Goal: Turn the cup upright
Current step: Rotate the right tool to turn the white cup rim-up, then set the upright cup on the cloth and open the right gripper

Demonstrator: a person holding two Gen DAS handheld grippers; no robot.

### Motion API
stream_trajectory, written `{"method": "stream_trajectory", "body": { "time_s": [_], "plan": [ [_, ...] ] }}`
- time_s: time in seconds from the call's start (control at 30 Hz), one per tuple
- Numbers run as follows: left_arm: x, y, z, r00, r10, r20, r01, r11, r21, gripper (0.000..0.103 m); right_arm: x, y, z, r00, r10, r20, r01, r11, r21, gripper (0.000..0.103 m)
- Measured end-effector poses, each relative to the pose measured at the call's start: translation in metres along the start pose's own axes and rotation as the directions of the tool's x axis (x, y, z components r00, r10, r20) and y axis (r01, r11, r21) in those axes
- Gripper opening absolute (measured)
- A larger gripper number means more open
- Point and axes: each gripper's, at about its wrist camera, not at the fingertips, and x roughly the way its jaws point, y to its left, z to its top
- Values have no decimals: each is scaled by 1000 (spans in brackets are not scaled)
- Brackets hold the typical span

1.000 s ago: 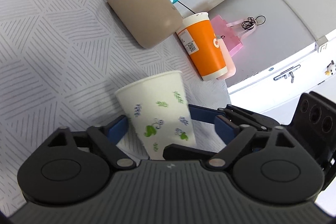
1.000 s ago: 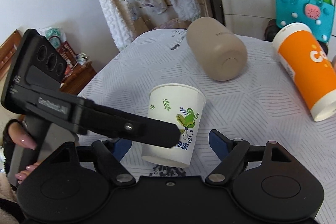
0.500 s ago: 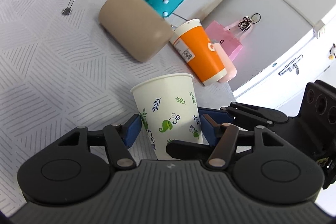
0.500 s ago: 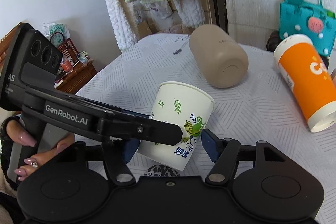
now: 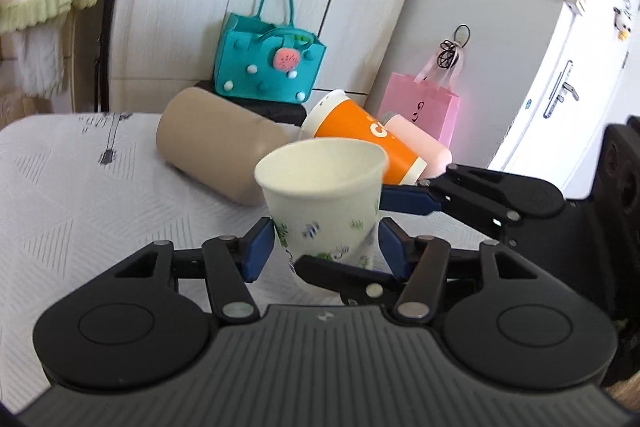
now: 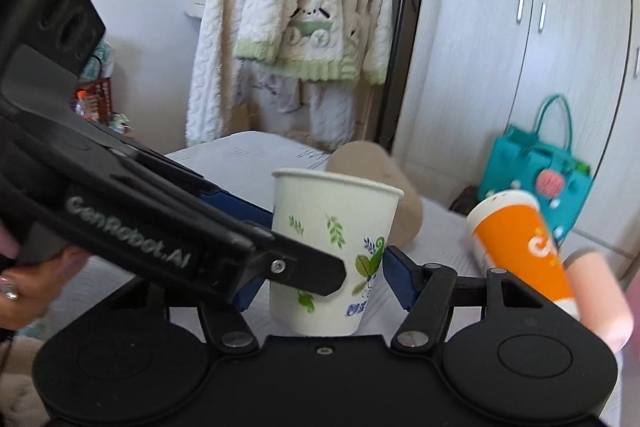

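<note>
The white paper cup with green and blue leaf prints (image 5: 324, 203) stands with its open mouth up, nearly vertical, and also shows in the right wrist view (image 6: 332, 251). My left gripper (image 5: 326, 247) is shut on the cup, its blue pads pressing both sides. My right gripper (image 6: 316, 287) is also shut on the cup from the other side. In the left wrist view the right gripper's fingers (image 5: 412, 201) cross at the cup's right. Whether the cup's base touches the table is hidden.
On the patterned white tablecloth (image 5: 72, 211) a beige tumbler (image 5: 216, 151), an orange cup (image 5: 368, 139) and a pink cup (image 5: 420, 143) lie on their sides behind. A teal bag (image 5: 268, 67) and a pink bag (image 5: 420, 107) stand beyond the table. A hanging fleece garment (image 6: 296, 7) is at the back.
Both grippers have closed on the leaf-print cup and tilted up with it. The cup has gone from leaning to nearly vertical, mouth up, and the views now look level across the room.
</note>
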Motion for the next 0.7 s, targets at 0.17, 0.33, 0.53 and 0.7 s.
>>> {"method": "stream_trajectory", "body": {
  "time_s": [0.17, 0.33, 0.53, 0.7],
  "plan": [
    [5, 6, 3, 1000, -16, -9, 15, 1000, -9, 56, 10, -10, 0, 1000, 13, -22, -12, 999, 48, 67],
    [8, 8, 2, 1000, -3, 0, 3, 1000, -12, 56, 16, -8, -2, 1000, 15, -14, -14, 998, 69, 67],
    [9, 15, 3, 999, 36, 4, -36, 999, -6, 56, 30, -14, -2, 998, 63, -19, -60, 988, 146, 67],
    [12, 21, -1, 1000, 11, -26, -12, 1000, -13, 57, 38, -11, -7, 997, 61, -56, -51, 984, 172, 67]
  ]
}}
